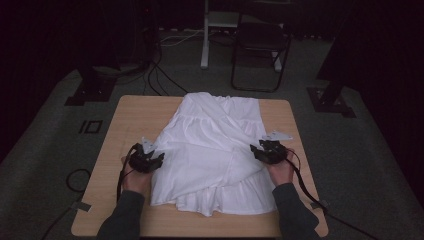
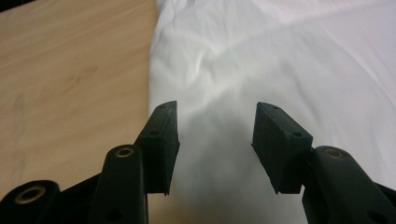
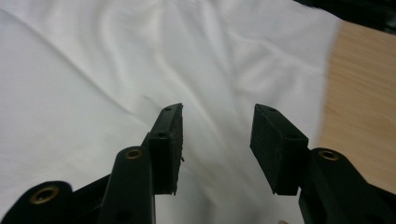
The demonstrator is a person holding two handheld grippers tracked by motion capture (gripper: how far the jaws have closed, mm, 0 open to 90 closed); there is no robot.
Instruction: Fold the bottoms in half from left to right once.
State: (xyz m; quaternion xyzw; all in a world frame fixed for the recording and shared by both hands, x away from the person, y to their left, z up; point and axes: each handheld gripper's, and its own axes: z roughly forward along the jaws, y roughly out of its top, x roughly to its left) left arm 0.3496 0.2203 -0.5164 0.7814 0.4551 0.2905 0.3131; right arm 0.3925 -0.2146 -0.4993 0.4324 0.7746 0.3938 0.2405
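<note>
The left hand-held gripper (image 1: 161,158) hovered at the near left edge of the white garment (image 1: 215,150), jaws spread with only cloth beneath them and nothing pinched. The right hand-held gripper (image 1: 253,151) sat at the garment's near right edge, likewise spread and empty. The garment lay folded along the middle of the tabletop (image 1: 135,115), reaching its far edge.

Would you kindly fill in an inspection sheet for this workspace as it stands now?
Surface: wooden table, bare at both sides.
Job's things: white garment lying folded, wrinkled, sleeves crossed over its front.
Clutter: nothing seen.
Grippers: left gripper and right gripper open over the cloth, nothing between the jaws.
Cables: one cable trails from the right gripper; more on the floor behind.
Surroundings: dark room, folding chair, grey carpet.
</note>
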